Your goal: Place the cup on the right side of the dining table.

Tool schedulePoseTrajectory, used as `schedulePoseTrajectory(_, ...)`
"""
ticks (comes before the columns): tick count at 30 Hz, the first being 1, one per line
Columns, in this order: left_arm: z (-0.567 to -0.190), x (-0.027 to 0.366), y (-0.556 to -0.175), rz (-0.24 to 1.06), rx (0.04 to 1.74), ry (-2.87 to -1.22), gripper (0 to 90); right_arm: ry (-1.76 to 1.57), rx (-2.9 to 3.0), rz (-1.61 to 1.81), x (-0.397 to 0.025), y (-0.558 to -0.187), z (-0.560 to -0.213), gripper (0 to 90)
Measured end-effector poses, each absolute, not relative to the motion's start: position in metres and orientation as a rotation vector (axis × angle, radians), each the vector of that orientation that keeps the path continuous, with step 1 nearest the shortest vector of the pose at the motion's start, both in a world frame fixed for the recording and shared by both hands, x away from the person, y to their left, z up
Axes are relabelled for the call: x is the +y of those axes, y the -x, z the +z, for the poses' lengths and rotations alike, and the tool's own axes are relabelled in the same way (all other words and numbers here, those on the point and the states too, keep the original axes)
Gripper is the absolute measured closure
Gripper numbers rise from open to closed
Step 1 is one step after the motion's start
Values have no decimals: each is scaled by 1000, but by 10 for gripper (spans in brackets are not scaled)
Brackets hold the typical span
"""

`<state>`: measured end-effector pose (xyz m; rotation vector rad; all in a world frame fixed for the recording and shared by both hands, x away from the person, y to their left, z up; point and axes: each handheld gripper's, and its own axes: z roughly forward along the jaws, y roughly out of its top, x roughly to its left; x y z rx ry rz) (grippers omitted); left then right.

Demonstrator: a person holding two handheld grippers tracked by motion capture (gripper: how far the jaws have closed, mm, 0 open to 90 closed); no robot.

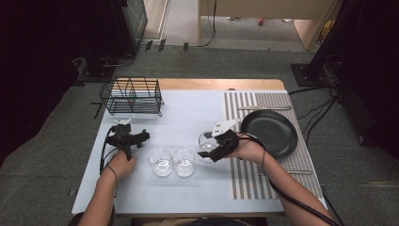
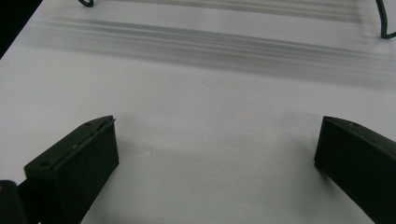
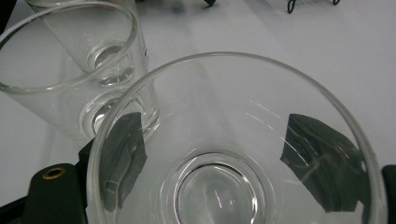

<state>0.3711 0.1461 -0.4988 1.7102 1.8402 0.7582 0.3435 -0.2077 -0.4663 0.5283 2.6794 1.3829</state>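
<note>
Right claw jaws straddle the upright glass, one on either side, seemingly gripping it.

Right gripper at a clear glass just left of the black plate on the striped mat. Two more glasses side by side near centre of the worktop. Left gripper near the wire rack, far left.
</note>
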Motion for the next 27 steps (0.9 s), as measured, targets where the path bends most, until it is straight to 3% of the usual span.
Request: schedulePoseTrajectory(27, -499, 146, -371, 758, 1840, -1710, 0, -671, 2606, 1303, -209, -351, -466, 191)
